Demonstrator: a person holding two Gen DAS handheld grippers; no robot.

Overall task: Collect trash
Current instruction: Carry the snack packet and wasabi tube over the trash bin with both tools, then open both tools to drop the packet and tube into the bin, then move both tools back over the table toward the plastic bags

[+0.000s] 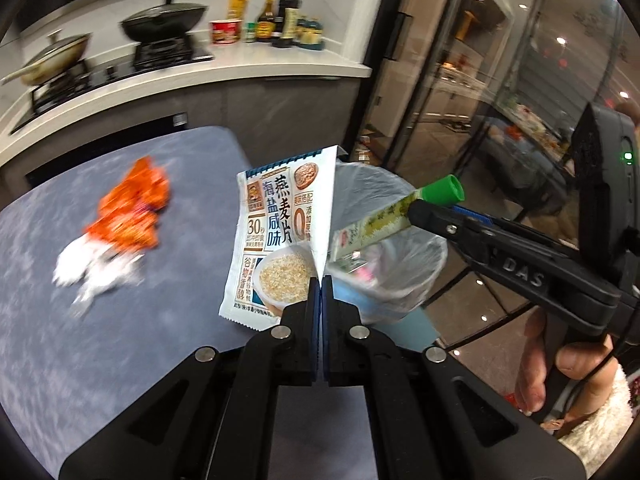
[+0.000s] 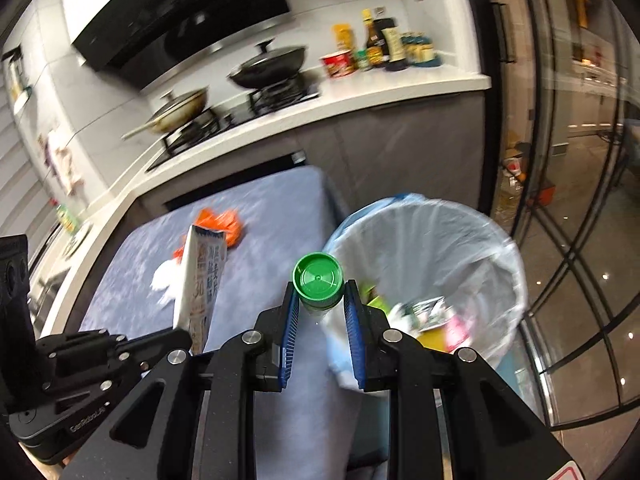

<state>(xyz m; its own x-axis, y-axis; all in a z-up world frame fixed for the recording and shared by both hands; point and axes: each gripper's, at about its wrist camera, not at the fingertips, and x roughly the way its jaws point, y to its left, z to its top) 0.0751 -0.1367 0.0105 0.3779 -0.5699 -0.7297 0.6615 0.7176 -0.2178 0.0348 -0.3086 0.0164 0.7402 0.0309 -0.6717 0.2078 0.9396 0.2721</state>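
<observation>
Two wrappers (image 1: 116, 236) on blue-grey table (image 1: 52, 344), kitchen counter (image 1: 224, 68) behind

— What sort of place is this looking like?

— A home kitchen: a lidded black wok (image 2: 269, 65) and a pale frying pan (image 2: 182, 112) are sitting on a black gas hob (image 1: 120, 70) set into a white stone counter (image 2: 360, 96), under a black range hood (image 2: 180, 20)

— Anything else pointing that way?

— Dark sauce bottles (image 1: 276, 16) and a red instant-noodle cup (image 1: 225, 31) are standing by the white wall, and a bin lined with a clear plastic bag (image 2: 472, 248) is waiting beside a grey-blue table (image 1: 120, 280)
</observation>
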